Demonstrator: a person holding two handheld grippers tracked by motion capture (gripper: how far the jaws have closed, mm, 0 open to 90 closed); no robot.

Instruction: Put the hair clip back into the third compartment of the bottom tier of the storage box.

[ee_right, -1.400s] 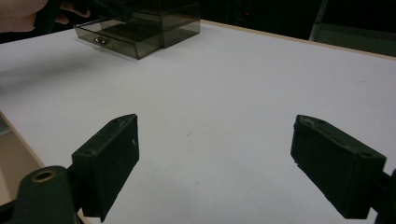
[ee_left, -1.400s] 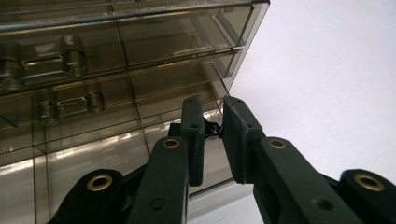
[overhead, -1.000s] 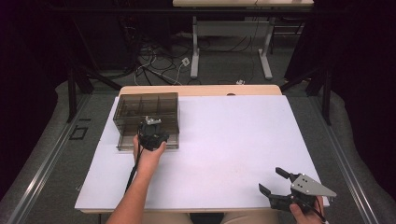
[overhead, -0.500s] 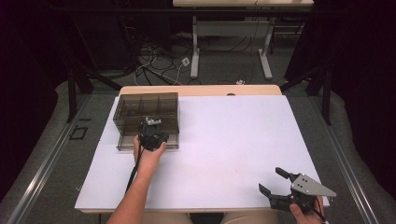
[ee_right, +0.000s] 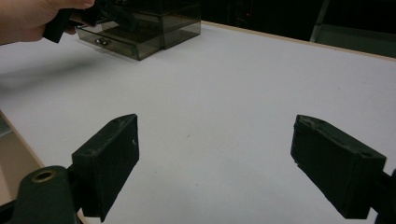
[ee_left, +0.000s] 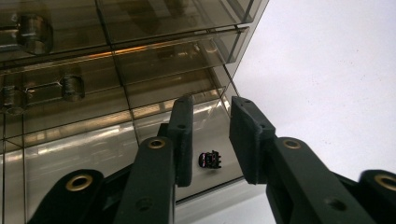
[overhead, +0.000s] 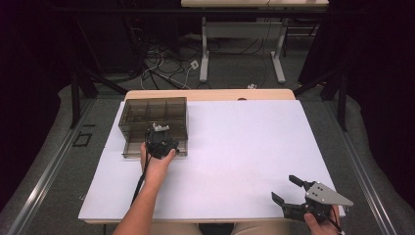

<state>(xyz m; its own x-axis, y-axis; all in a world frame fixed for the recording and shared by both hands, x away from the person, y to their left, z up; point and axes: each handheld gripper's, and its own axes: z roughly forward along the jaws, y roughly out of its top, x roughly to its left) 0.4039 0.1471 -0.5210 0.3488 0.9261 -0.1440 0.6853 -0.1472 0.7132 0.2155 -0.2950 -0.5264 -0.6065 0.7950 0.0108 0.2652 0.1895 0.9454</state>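
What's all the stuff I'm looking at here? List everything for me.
Drawer cabinet: one, smoky see-through plastic, far left of the table.
Small part: one, black, lying in the open bottom drawer, between the left fingers but untouched.
Table: one, white top, wooden far edge.
Desk frame: one, pale, on the floor behind.
Cables: several, on the floor behind.
Left gripper: black, over the drawer, fingers just opened a little.
Right gripper: black, grey plate, near right corner, fingers wide.

No legible text, label, brand, number or sign is found on any surface in the three views.
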